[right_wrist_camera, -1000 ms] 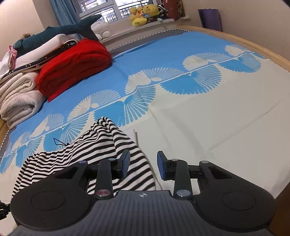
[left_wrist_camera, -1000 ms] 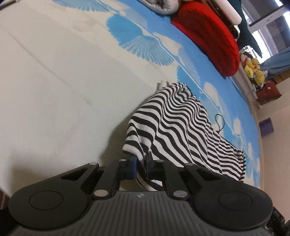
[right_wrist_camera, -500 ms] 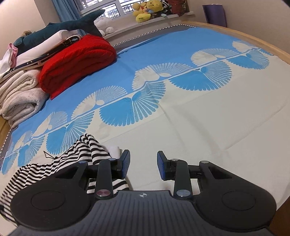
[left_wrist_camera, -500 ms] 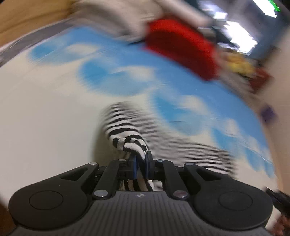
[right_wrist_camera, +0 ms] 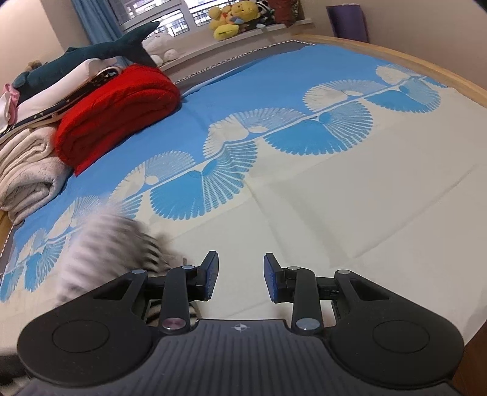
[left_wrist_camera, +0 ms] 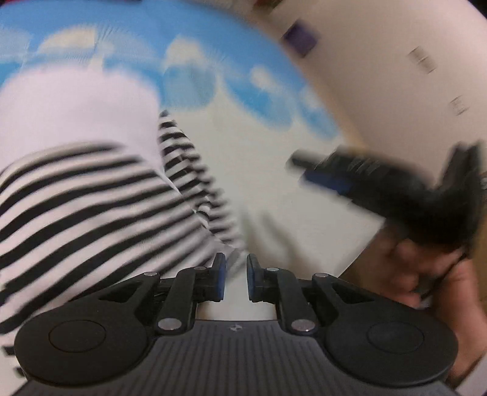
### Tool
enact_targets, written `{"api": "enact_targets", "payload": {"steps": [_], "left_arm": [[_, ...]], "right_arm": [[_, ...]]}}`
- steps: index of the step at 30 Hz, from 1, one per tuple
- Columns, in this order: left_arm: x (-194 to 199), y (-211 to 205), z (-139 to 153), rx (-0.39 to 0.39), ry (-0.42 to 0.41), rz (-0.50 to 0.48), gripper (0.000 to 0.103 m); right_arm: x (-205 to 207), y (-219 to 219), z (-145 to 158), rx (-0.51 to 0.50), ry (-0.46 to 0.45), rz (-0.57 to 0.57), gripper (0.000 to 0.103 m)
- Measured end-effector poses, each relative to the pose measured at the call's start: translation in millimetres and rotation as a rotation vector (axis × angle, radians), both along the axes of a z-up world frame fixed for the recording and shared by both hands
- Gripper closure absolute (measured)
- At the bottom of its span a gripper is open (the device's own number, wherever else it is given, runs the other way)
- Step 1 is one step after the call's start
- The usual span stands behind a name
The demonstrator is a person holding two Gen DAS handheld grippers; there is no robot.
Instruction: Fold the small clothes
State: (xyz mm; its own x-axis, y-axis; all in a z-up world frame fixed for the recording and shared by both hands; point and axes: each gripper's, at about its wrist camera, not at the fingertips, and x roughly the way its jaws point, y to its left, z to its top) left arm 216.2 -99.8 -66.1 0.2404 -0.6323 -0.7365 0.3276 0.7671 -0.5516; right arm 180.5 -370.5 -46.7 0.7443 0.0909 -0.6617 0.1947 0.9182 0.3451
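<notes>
A black-and-white striped garment (left_wrist_camera: 91, 201) lies on the bed, blurred by motion, filling the left of the left wrist view. My left gripper (left_wrist_camera: 236, 278) is open with a narrow gap, and the cloth's corner sits just beyond its left finger. In the right wrist view the same garment (right_wrist_camera: 112, 243) is a blurred heap at the lower left. My right gripper (right_wrist_camera: 240, 275) is open and empty over the cream sheet, to the right of the garment. It also shows blurred in the left wrist view (left_wrist_camera: 350, 179).
The bed sheet (right_wrist_camera: 334, 195) is cream near me and blue with fan patterns farther off. A red folded blanket (right_wrist_camera: 118, 106), beige towels (right_wrist_camera: 27, 170) and a shark plush (right_wrist_camera: 91, 54) are stacked at the far left. Plush toys (right_wrist_camera: 231, 18) sit on the windowsill. The wooden bed edge (right_wrist_camera: 450, 79) runs on the right.
My left gripper has opened and let go of the striped garment, and it has swung round fast to the right. The garment has dropped in a heap. The right gripper has stayed open.
</notes>
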Motion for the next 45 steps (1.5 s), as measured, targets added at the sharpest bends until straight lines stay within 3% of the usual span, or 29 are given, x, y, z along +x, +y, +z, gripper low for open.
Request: {"api": "enact_targets", "payload": {"steps": [2, 4, 5, 6, 10, 13, 14, 16, 20, 24, 25, 26, 27, 28, 29, 34, 37, 39, 42, 45], "left_arm": [[5.1, 18.6, 9.8, -0.040, 0.026, 0.044, 0.089], [13.4, 43.8, 32.4, -0.083, -0.001, 0.075, 0.080], [15.4, 57.0, 45.7, -0.064, -0.038, 0.090, 0.070], [19.3, 70.6, 58.4, -0.008, -0.081, 0.110, 0.065], [29.9, 106.7, 80.3, 0.251, -0.182, 0.128, 0.064], [26.4, 136.4, 70.0, 0.291, -0.222, 0.185, 0.059], [23.7, 148.5, 60.0, 0.281, -0.222, 0.208, 0.059], [29.5, 163.3, 40.8, 0.333, -0.095, 0.248, 0.061], [34.5, 179.3, 47.9, 0.254, -0.113, 0.308, 0.057], [41.7, 189.6, 33.5, 0.190, -0.003, 0.331, 0.056], [42.4, 188.6, 28.9, 0.169, 0.021, 0.333, 0.054], [40.2, 187.4, 26.6, 0.153, 0.037, 0.330, 0.045], [41.6, 184.2, 25.0, 0.146, 0.047, 0.322, 0.037], [42.1, 178.7, 22.1, 0.145, 0.050, 0.311, 0.035], [42.1, 171.6, 20.4, 0.148, 0.054, 0.298, 0.032], [43.9, 144.4, 3.7, 0.165, 0.094, 0.242, 0.031], [41.7, 125.1, 0.9, 0.178, 0.074, 0.196, 0.027], [42.3, 112.4, -3.0, 0.201, 0.057, 0.164, 0.027], [42.7, 103.1, -1.1, 0.206, 0.009, 0.163, 0.027], [42.6, 100.2, -2.1, 0.158, 0.013, 0.143, 0.027]], "right_arm": [[2.1, -1.4, -1.5, 0.017, 0.006, 0.012, 0.069], [4.8, 0.6, -2.4, 0.037, 0.008, 0.038, 0.069], [6.6, 3.0, -2.5, 0.050, 0.007, 0.058, 0.069], [8.6, 5.4, -2.1, 0.065, 0.005, 0.078, 0.069], [22.6, 25.5, -1.0, 0.143, -0.008, 0.188, 0.069], [37.9, 48.4, -4.4, 0.187, 0.017, 0.251, 0.067], [44.1, 56.9, -6.5, 0.194, 0.030, 0.265, 0.066], [55.4, 70.8, -9.8, 0.205, 0.051, 0.273, 0.060], [77.8, 91.0, -20.2, 0.242, 0.094, 0.263, 0.059], [96.0, 106.1, -34.8, 0.259, 0.150, 0.234, 0.059], [96.8, 109.0, -37.2, 0.245, 0.155, 0.229, 0.059], [96.4, 111.0, -38.7, 0.236, 0.158, 0.232, 0.060], [95.8, 112.3, -39.6, 0.236, 0.158, 0.239, 0.070], [94.5, 112.6, -39.1, 0.247, 0.151, 0.253, 0.087], [93.3, 110.7, -37.7, 0.257, 0.139, 0.259, 0.092], [63.5, 65.6, -11.9, 0.402, -0.032, 0.195, 0.094], [41.4, 33.9, -3.6, 0.368, -0.060, 0.094, 0.094], [40.5, 21.9, -10.5, 0.303, 0.013, 0.053, 0.094], [51.1, 25.8, -22.6, 0.215, 0.107, 0.073, 0.094], [60.0, 40.1, -23.2, 0.153, 0.103, 0.113, 0.094]]}}
